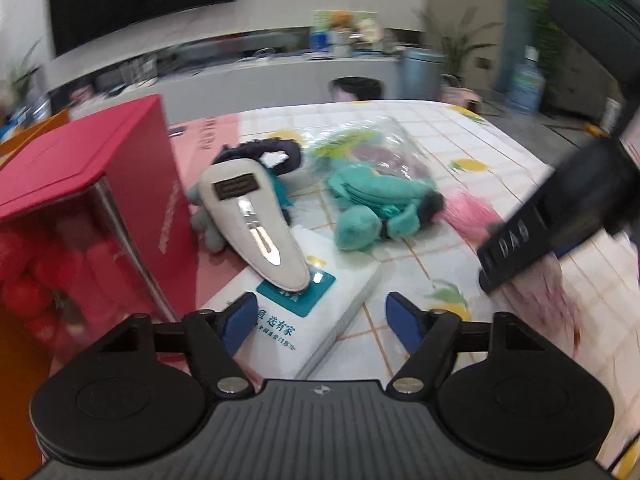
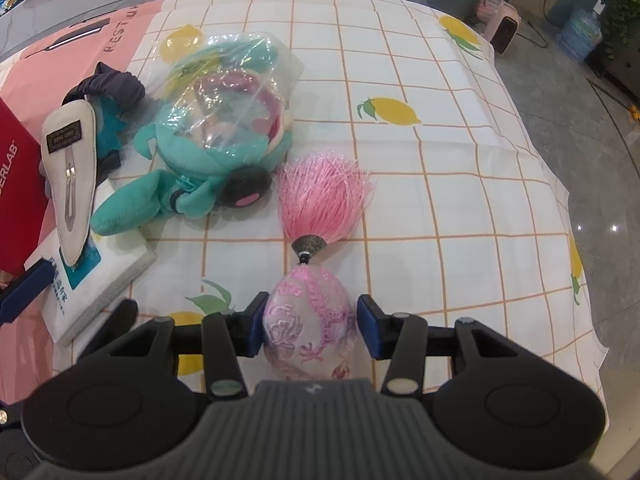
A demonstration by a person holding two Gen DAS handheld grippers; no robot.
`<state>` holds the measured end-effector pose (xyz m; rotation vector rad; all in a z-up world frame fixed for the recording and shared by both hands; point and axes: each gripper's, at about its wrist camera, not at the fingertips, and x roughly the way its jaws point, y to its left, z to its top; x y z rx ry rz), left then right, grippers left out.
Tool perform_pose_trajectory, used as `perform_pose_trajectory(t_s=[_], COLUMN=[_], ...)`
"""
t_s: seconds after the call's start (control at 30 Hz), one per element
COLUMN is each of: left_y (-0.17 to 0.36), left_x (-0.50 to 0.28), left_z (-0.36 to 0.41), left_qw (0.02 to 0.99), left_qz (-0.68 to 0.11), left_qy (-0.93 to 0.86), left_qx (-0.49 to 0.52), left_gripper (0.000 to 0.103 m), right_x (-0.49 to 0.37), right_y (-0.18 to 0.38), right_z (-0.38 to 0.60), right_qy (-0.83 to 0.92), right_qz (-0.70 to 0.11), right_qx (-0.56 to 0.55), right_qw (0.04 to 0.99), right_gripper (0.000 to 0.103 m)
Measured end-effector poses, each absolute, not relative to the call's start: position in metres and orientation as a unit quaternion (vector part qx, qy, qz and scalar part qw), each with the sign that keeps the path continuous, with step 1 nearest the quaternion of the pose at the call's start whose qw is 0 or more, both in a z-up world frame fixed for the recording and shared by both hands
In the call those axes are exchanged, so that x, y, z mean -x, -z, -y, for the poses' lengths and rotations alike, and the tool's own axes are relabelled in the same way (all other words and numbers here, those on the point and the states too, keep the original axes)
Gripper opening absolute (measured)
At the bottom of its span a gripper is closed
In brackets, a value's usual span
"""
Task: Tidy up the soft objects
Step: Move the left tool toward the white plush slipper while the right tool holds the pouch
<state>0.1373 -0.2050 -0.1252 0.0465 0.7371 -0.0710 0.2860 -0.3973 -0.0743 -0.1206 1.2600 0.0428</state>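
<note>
A pink embroidered sachet (image 2: 308, 320) with a pink tassel (image 2: 324, 196) lies on the lemon-print cloth. My right gripper (image 2: 312, 308) stands around the sachet, its left pad at the sachet's side and a thin gap at the right pad, so it is open. My left gripper (image 1: 320, 308) is open above a white tissue pack (image 1: 344, 268), with nothing gripped. A grey-white padded clip-shaped pouch (image 1: 256, 216) leans on that pack. Behind it are a dark scrunchie (image 1: 256, 150) and a teal plush partly in a clear bag (image 1: 372, 200). The right gripper's black body (image 1: 560, 208) shows blurred at the right.
A red windowed box (image 1: 100, 184) stands upright at the left, close to the pouch, with an orange box (image 1: 16, 360) beside it. The cloth (image 2: 440, 160) stretches to the right, where the table edge drops to the floor. A counter and plants lie beyond.
</note>
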Motion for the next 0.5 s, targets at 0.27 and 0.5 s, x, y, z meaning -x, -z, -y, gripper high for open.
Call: perform_pose_trajectory(t_s=[0.27,0.5], left_y=[0.097,0.096], left_x=[-0.162,-0.196], left_z=[0.199,0.197], left_qw=[0.918,0.896], left_qz=[-0.384,-0.409], left_qy=[-0.052,-0.131], left_qx=[0.084,0.118], left_gripper=[0.081,0.082], right_x=[-0.287,-0.284], right_y=[0.065,0.050], right_z=[0.412,0.427], right_qy=[0.005,0.035], right_qz=[-0.567,-0.536], right_qx=[0.030,0.002], right_qw=[0.823,0.843], right_gripper=[0.036,0.031])
